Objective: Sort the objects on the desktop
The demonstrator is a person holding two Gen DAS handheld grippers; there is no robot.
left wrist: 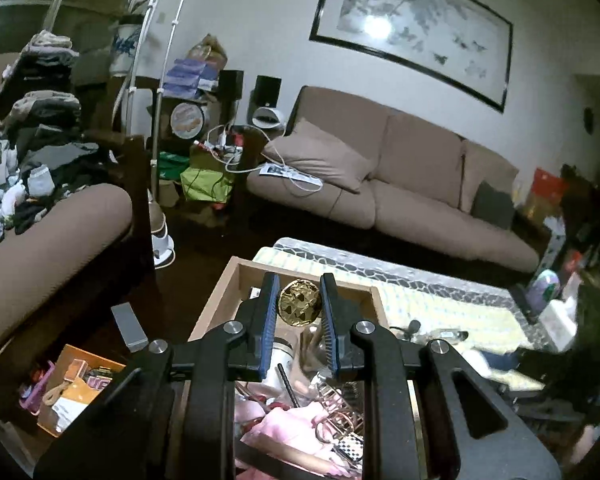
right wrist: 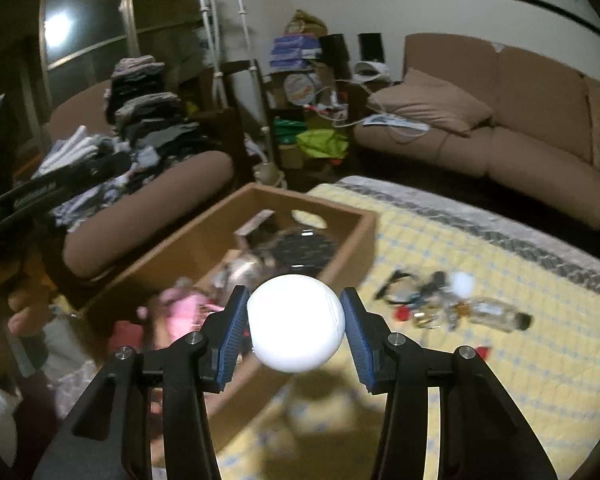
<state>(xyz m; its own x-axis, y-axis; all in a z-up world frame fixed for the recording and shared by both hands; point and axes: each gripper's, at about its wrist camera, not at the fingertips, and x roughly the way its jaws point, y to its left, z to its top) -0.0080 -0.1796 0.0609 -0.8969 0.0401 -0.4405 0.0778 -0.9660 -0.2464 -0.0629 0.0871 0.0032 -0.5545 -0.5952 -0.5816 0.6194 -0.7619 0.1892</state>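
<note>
— Brown sofa (left wrist: pixel 400 184) along the far wall, a framed ink painting (left wrist: pixel 412 28) above it, and a worktop under a yellow quilted cloth (right wrist: pixel 480 320) in front. What is each claw doing?

— Left claw (left wrist: pixel 300 300) is narrow, its blue pads pinching a gold foil-wrapped ball (left wrist: pixel 300 303). It hangs above the open cardboard box (left wrist: pixel 220 300) at the worktop's edge.

— And the right one?

— Right claw (right wrist: pixel 296 324) stands about half wide, clamped on a smooth white round object (right wrist: pixel 296 322), with a pad against each flank. It sits over the near rim of the same box.

— What's inside the box?

— Pink cloth (left wrist: pixel 292 424), a rose-gold wire rack (left wrist: pixel 340 408), a black pen; from the right wrist view also a dark round thing (right wrist: pixel 300 248). Much of it is blurred.

— Anything left on the cloth?

— A small scatter: a clear bottle (right wrist: pixel 496 316) lying on its side, a black cord, some red bits, something white. Beside the box, lower down, an orange box (left wrist: pixel 76 384) of odds and ends. Folded clothes (right wrist: pixel 140 104) are stacked on the other couch.
</note>
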